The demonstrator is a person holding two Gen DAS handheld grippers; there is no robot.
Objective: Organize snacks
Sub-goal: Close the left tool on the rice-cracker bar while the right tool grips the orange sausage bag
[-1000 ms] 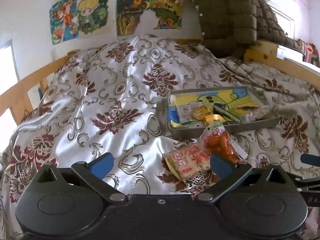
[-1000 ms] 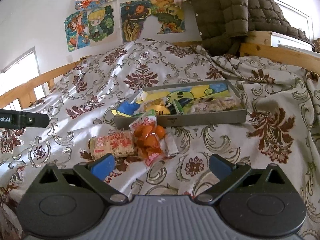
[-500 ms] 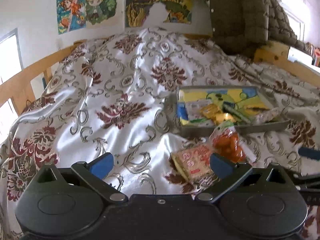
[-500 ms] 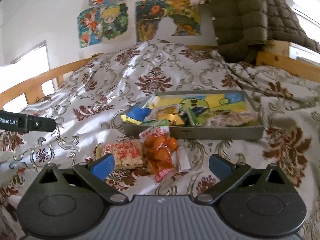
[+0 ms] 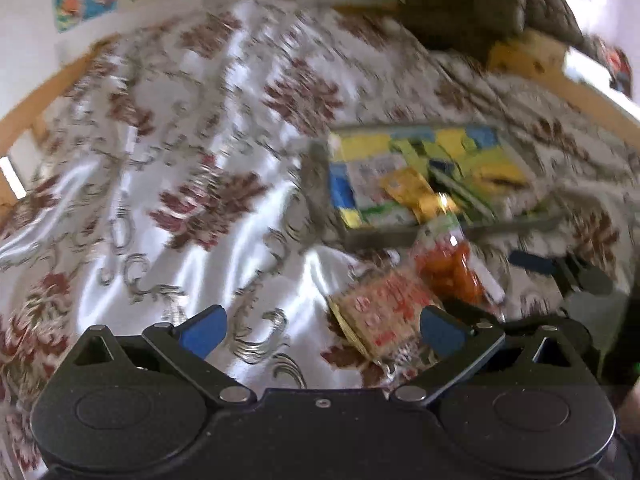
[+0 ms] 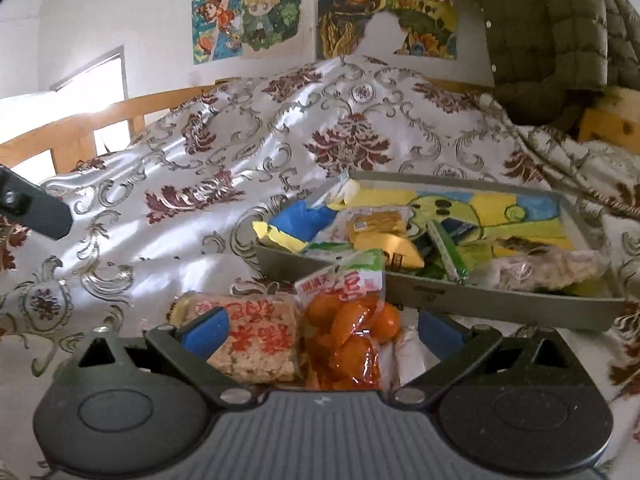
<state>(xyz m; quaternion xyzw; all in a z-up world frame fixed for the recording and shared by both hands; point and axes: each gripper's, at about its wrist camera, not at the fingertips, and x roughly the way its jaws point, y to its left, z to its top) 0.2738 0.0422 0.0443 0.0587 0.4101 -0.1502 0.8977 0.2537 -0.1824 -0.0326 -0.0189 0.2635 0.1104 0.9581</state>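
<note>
Snacks lie on the bed just in front of the tray [image 6: 480, 300]: an orange pack [image 6: 352, 336] touching the tray's near wall, and a rice cracker [image 6: 256, 340] against its left side. I see both framed between the spread, released fingers of my right tool [image 6: 320, 330], which grips nothing; the cracker sits by the left finger [image 6: 208, 330]. More wrappers fill the tray, some spilling over its left rim. My left view is blurred, yet my left tool [image 5: 322, 330] is also released and empty, over the patterned bedspread [image 5: 180, 200], with the cracker [image 5: 384, 312] by its right finger. A quilted jacket [image 6: 552, 28] hangs beyond, posters [image 6: 248, 20] on the wall.
</note>
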